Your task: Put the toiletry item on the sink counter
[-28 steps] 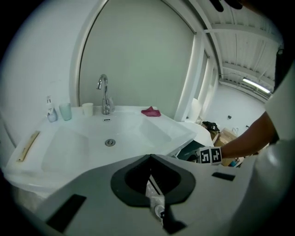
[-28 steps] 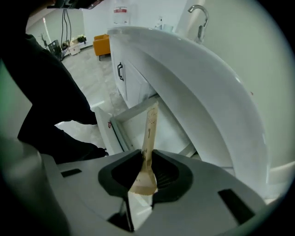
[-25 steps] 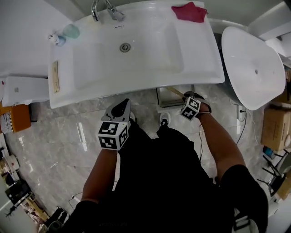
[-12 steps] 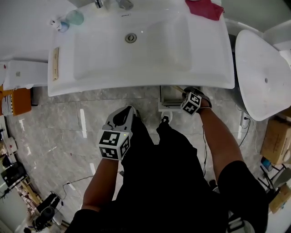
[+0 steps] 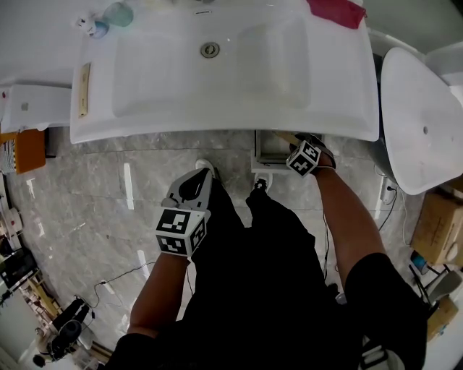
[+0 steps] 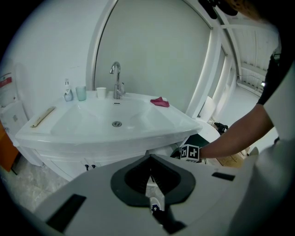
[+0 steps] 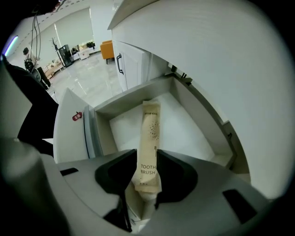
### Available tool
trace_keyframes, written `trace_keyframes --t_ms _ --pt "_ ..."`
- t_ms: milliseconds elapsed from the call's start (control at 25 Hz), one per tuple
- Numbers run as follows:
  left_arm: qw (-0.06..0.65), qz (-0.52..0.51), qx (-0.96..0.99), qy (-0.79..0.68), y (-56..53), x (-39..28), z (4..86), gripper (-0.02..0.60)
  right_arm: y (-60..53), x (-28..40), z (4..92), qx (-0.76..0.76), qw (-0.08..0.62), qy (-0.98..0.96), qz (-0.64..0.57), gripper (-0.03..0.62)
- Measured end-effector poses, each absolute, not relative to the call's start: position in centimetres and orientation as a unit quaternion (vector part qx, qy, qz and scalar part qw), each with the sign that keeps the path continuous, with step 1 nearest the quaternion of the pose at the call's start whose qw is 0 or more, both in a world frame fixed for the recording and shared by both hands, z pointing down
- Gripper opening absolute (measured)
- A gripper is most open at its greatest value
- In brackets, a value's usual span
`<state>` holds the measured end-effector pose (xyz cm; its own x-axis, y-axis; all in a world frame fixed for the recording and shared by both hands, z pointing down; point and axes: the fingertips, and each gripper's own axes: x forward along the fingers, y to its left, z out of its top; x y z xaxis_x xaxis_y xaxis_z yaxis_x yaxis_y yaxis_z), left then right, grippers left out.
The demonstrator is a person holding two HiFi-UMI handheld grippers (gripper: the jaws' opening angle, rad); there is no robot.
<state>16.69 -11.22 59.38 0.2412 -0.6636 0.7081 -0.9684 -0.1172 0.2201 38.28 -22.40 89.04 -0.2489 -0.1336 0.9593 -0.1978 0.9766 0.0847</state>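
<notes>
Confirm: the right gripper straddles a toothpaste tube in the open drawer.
Wrong item: the right gripper view shows a toothbrush pack, named in its print. The right gripper, its jaws having just been opening, straddles it in the open drawer.

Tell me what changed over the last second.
The right hand-held gripper has just been opening its jaws, with the toothbrush box between them in the drawer. The sink sits higher in the head view. The left hand-held gripper stays by the leg, and the red cloth stays on the sink.
</notes>
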Motion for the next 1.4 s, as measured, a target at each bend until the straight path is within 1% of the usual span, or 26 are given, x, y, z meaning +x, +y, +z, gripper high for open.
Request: trace_keyframes --t_ms 320,520,640,840,960,1240,1400 --pt "0.328 0.221 0.717 -0.574 -11.5 16.6 58.7 0.006 -21.6 38.2 88.3 0.112 0.605 -0.788 0.032 0.126" --pt "0.319 0.215 0.723 -0.574 -11.9 16.6 57.5 0.005 -21.7 38.1 85.6 0.150 0.579 -0.800 0.043 0.123" --pt "0.308 0.203 0.722 -0.585 -12.4 16.5 56.3 0.005 -22.0 38.1 83.2 0.172 0.557 -0.811 0.045 0.093" --pt "0.288 0.187 0.719 -0.604 -12.5 16.4 53.7 0.005 -20.7 38.1 79.5 0.177 0.520 -0.832 0.078 0.014" --pt "0.278 0.177 0.721 -0.610 -12.5 16.4 52.4 0.006 -20.3 37.2 76.5 0.173 0.485 -0.849 0.114 0.005" --pt "0.275 0.176 0.726 -0.606 -12.0 15.1 51.1 0.006 -20.5 34.8 68.0 0.215 0.375 -0.883 0.181 0.003" --pt "0.276 0.165 0.734 -0.598 -12.0 14.1 50.4 0.005 -19.1 32.5 62.3 0.224 0.318 -0.902 0.189 0.003"
